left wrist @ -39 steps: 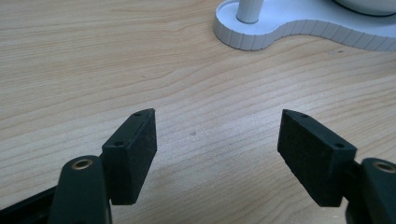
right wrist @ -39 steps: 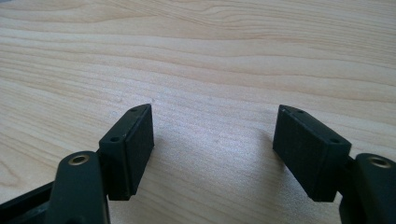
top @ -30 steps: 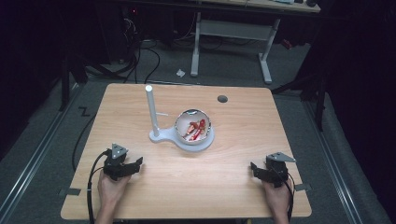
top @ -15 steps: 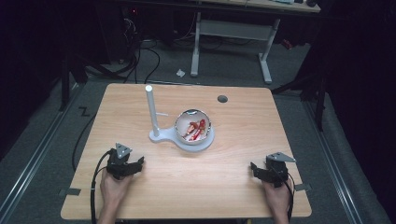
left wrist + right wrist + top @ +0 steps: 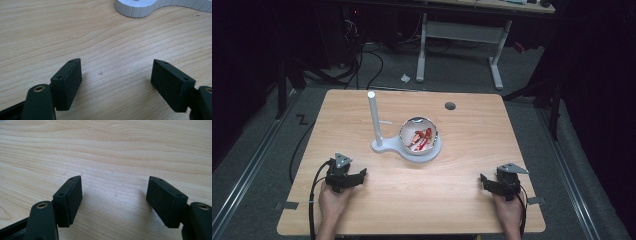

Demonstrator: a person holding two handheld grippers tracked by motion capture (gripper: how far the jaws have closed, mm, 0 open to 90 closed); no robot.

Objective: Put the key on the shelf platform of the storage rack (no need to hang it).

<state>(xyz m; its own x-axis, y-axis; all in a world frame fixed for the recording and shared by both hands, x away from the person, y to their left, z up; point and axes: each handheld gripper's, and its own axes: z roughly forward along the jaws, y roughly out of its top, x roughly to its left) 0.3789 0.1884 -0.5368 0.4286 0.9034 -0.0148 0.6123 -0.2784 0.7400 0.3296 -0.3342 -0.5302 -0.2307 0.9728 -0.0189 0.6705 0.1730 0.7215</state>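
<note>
Jaws of the left gripper [image 5: 355, 176] have just spread wider, empty over the table [image 5: 462, 200]; right gripper [image 5: 489, 182] gapes too, both well short of the bowl [image 5: 418, 134] of red pieces.

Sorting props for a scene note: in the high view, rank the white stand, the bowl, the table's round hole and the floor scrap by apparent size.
1. white stand, base and post together
2. bowl, sitting on that stand's base
3. round hole
4. floor scrap, about the hole's size and farther from the camera, so the last two are unsure

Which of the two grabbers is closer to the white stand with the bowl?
The left gripper. It sits just below the white stand and its bowl, while the right gripper waits farther off near the table's right edge.
</note>
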